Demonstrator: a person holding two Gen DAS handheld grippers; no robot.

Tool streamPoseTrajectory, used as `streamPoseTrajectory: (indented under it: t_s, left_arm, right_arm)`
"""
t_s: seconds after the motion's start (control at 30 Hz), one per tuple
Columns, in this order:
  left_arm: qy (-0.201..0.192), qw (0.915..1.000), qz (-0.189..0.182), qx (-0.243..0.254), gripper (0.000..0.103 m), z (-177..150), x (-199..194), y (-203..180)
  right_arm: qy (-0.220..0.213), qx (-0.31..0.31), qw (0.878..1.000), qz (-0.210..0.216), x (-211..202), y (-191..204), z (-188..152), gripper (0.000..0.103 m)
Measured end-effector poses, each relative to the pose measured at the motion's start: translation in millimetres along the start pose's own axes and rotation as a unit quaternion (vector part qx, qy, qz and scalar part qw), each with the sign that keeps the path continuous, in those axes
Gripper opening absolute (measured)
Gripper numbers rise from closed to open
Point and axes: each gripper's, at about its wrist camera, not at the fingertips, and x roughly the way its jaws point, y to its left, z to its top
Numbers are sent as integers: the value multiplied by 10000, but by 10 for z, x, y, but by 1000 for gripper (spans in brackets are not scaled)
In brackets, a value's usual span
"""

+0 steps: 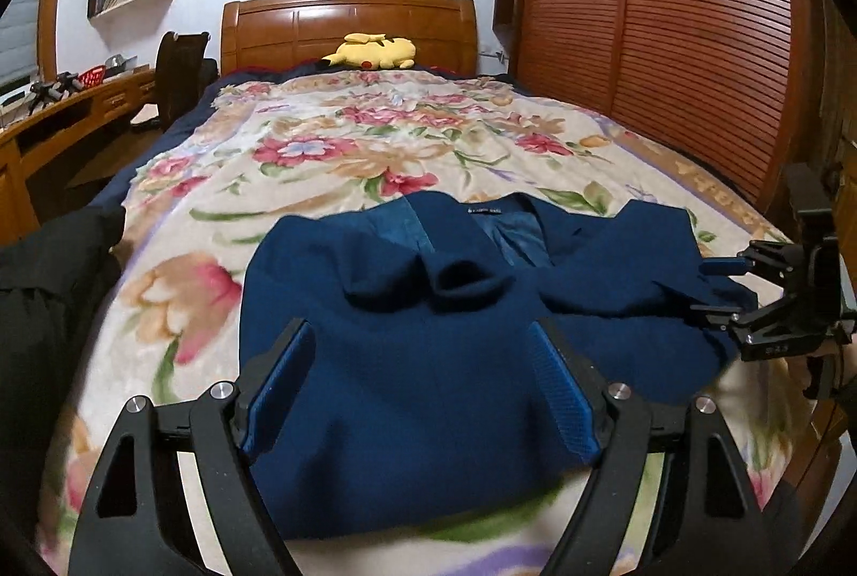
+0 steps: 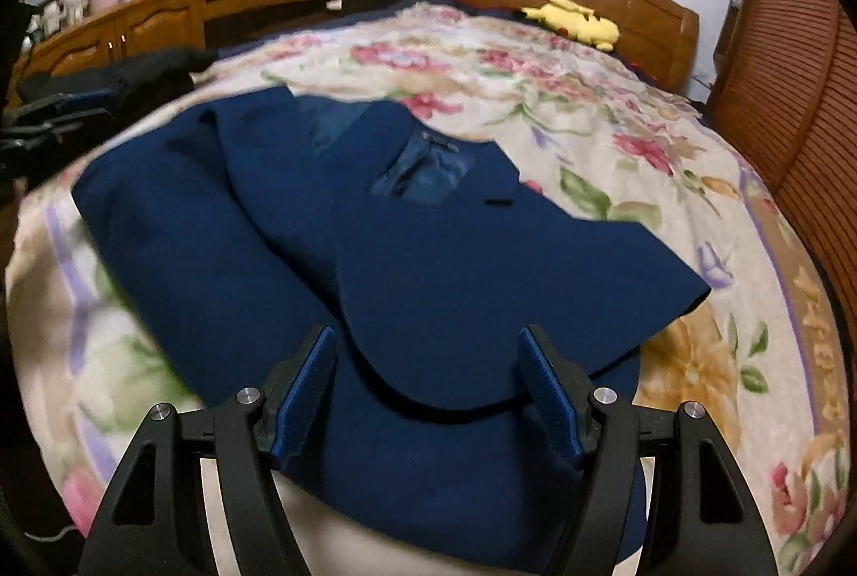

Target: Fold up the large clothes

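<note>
A navy blue jacket (image 1: 428,362) lies on the floral blanket (image 1: 332,148), collar and label towards the headboard, with its sides and a sleeve laid over the front. My left gripper (image 1: 423,330) hovers open over the jacket's near left part, and no cloth is pinched between its blue pads. In the right wrist view the jacket (image 2: 300,222) fills the middle, and my right gripper (image 2: 426,335) stands open above its near hem, over a curved flap. The right gripper (image 1: 718,287) also shows at the jacket's right edge, and the left gripper (image 2: 59,110) at the far left.
A yellow plush toy (image 1: 375,51) rests by the wooden headboard (image 1: 348,24). Louvred wardrobe doors (image 1: 669,40) run along the bed's right side. On the left stand a desk (image 1: 64,110) and a chair (image 1: 179,67). A black garment (image 1: 48,287) lies at the bed's left edge.
</note>
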Motion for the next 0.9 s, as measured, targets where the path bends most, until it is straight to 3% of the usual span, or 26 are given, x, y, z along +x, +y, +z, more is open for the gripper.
streamPoseTrajectory:
  t_s: [0.07,0.13,0.17,0.43,0.7,0.9]
  left_arm:
    - [11,9999,63,80,82,-42,12,-4]
    - [40,9999,104,128,82,-87,29,-1]
    - [44,9999,79,121,82,-103,36,11]
    - [68,9996,157,236,82,-204,76,119]
    - [96,9998,134,89,82,-201,117,262]
    - [146,9998,90,64,82,-217,140,275]
  right_arm:
    - [142,-98,9998,-80,54,-30,18,57]
    - [260,-235,9993,-137,104,-45,64,11]
    - [279,-282,9991,-146,118,-61,97,6]
    - [-135,-441,9963,-730,298,-116,732,5]
    - [-237,-539,9920,-1120,926,-49,1461,4]
    - [-416,-612,9881,-1347,1298,51,1812,4]
